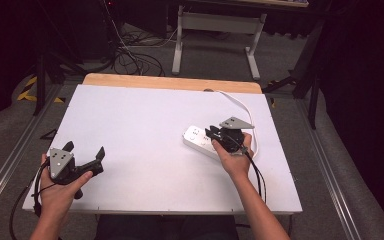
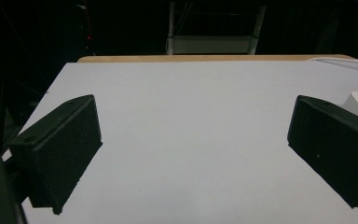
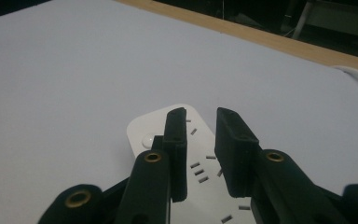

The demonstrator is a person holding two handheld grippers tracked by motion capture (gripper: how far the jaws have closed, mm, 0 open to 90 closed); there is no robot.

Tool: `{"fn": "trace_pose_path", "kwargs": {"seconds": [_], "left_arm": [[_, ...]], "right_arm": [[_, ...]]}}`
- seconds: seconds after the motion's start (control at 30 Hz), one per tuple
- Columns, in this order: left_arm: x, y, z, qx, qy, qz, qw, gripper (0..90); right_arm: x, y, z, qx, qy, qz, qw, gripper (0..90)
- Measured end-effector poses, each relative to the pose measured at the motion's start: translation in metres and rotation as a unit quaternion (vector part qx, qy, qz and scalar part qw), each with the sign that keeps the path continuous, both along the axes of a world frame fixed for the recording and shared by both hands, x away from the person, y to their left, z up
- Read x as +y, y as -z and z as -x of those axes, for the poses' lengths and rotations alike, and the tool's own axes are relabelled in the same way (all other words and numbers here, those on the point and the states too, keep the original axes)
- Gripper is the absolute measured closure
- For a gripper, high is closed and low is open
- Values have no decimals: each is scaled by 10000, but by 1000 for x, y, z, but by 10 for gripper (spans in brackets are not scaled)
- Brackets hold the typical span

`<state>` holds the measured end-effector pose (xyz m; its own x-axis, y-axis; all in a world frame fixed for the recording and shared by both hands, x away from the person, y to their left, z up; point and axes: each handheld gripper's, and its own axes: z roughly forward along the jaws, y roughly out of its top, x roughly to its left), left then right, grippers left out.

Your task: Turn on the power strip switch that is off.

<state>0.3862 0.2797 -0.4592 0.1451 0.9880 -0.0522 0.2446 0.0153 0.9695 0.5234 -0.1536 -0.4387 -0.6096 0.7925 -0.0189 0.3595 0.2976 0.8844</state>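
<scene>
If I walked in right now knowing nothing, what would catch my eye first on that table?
Probably the white power strip lying right of centre on the white table, its white cable looping toward the far edge. The right gripper hangs just over it, jaws a little apart with nothing between them. Near the table's front left corner, the left gripper is held with its jaws spread wide.

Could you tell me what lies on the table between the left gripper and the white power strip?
Nothing: in the high view, bare white tabletop stretches from the left gripper to the power strip, where the right gripper hovers.
</scene>
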Motion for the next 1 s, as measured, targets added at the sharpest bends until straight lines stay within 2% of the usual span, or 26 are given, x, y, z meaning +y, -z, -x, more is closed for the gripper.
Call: {"fn": "trace_pose_path", "kwargs": {"seconds": [0.33,0.5,0.63,0.73,0.87,1.0], "left_arm": [[1,0,0,1,-3,12,10000,34],[1,0,0,17,-20,18,10000,34],[1,0,0,9,-17,22,10000,34],[1,0,0,18,-27,17,10000,34],[2,0,0,23,-44,45,10000,34],[2,0,0,29,-35,36,10000,34]], "right_arm": [[-16,-16,12,-250,13,-372,9990,691],[-28,-26,20,-569,43,-586,9966,681],[-37,-31,22,-766,282,-786,9936,605],[-44,-34,23,-896,462,-882,9910,500],[-51,-38,27,-943,511,-1014,9890,491],[-58,-41,33,-1048,552,-1016,9877,430]]}}
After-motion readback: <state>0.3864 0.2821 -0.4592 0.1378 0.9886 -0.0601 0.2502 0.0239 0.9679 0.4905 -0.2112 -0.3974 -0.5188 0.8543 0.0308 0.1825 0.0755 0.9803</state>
